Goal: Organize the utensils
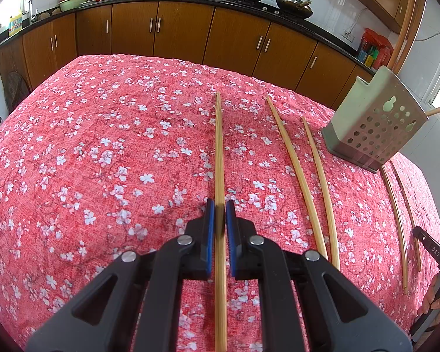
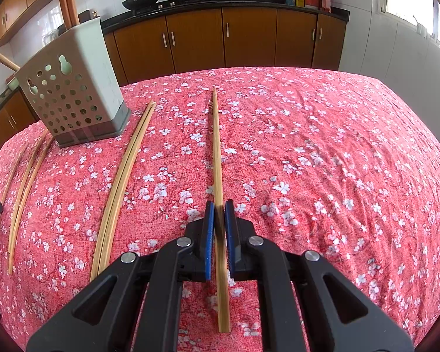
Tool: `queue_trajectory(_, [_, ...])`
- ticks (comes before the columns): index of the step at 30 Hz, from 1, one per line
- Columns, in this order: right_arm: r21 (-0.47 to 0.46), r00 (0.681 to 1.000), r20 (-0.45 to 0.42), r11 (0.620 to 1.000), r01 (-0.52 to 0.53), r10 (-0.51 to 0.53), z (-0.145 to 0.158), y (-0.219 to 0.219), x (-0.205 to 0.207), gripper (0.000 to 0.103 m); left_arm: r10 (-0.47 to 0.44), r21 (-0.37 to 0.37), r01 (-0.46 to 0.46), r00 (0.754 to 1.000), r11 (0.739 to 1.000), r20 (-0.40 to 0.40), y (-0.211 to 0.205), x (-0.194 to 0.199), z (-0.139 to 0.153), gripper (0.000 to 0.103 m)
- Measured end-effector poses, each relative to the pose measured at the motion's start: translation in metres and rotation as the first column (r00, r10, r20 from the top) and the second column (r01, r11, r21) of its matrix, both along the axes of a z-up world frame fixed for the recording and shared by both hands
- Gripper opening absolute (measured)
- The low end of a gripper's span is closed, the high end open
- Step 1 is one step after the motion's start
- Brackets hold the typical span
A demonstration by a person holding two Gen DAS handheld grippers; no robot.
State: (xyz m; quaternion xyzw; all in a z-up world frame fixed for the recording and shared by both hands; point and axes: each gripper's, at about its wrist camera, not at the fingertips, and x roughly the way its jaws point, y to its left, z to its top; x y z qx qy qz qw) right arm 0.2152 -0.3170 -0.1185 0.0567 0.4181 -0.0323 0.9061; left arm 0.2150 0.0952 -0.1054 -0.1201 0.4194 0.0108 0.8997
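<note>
Between each claw's [image 1: 220, 205] pads, a chopstick [image 1: 219, 146] is clamped.

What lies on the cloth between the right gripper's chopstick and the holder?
In the right wrist view, two chopsticks lie side by side between the held chopstick and the holder; otherwise only bare tablecloth.

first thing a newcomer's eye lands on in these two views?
The red floral tablecloth fills both views. Each gripper is shut on a chopstick: left gripper on one, right gripper on another. A perforated holder stands between them, loose chopsticks beside it.
</note>
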Motion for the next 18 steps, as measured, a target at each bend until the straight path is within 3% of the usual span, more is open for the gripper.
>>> queue_trajectory(7, [0.022,1.000,0.000,1.000,0.004,-0.004,0.000,-0.002,0.000,0.009,-0.003,0.010,0.003,1.000,1.000,-0.001,0.000,0.000,0.001,0.011])
queue_trajectory(10, [0.025,1.000,0.000,1.000,0.003,-0.003,0.000,-0.002,-0.005,0.010,-0.034,0.081,0.035,0.999,0.996,-0.012,-0.010,-0.004,0.002,0.013])
queue_trajectory(12, [0.029,1.000,0.000,1.000,0.001,-0.001,-0.001,-0.003,-0.008,0.010,-0.045,0.094,0.046,0.999,0.995,-0.013,-0.014,-0.008,0.002,0.018])
queue_trajectory(18, [0.033,1.000,-0.001,0.999,-0.003,0.003,-0.001,-0.001,-0.012,0.010,-0.033,0.106,0.035,0.999,0.994,-0.016,-0.018,-0.018,0.002,0.018])
